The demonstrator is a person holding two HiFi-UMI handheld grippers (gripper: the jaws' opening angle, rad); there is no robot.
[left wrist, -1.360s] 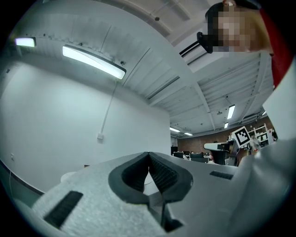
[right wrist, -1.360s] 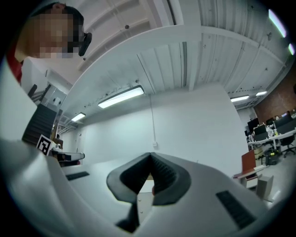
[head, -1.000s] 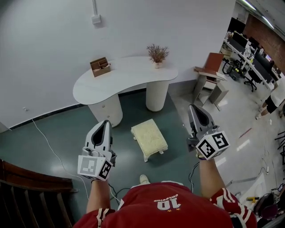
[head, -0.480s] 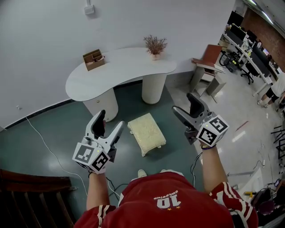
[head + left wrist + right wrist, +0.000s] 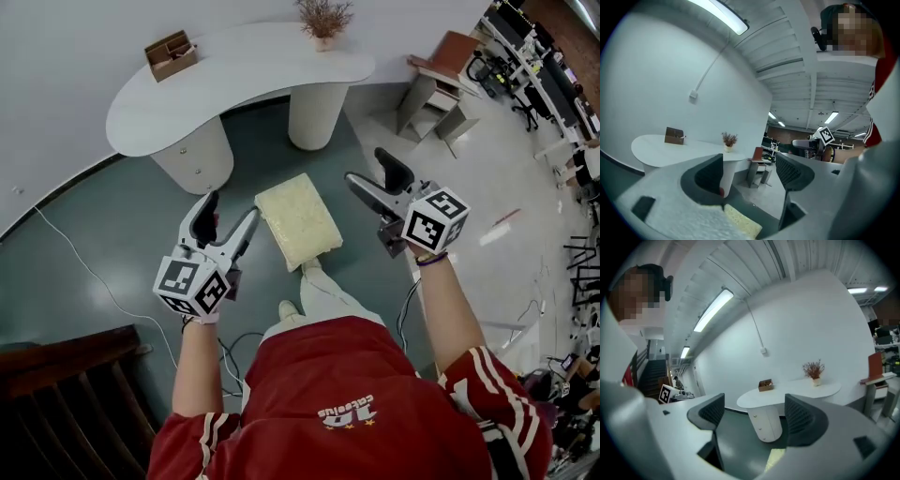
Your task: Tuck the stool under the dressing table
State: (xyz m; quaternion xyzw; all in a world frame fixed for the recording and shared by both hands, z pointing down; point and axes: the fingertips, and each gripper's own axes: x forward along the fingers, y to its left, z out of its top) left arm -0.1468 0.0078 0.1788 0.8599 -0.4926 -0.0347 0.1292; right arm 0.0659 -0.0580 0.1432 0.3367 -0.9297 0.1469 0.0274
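A low stool (image 5: 297, 220) with a cream padded top stands on the dark green floor, in front of the gap between the two round legs of the white curved dressing table (image 5: 234, 75). My left gripper (image 5: 229, 221) hangs open just left of the stool, apart from it. To the stool's right my right gripper (image 5: 373, 176) is open too, with nothing between its jaws. A corner of the stool (image 5: 740, 222) shows low in the left gripper view. In the right gripper view the dressing table (image 5: 787, 397) lies beyond the open jaws.
A wooden organiser box (image 5: 170, 54) and a vase of dried flowers (image 5: 323, 19) stand on the table top. A small side table (image 5: 433, 89) is at the right. A white cable (image 5: 84, 267) runs over the floor at left, and dark stairs (image 5: 66, 394) lie at lower left.
Both grippers went from shut to open and sank toward the floor on either side of the stool. The person has leaned forward, closer to the stool.
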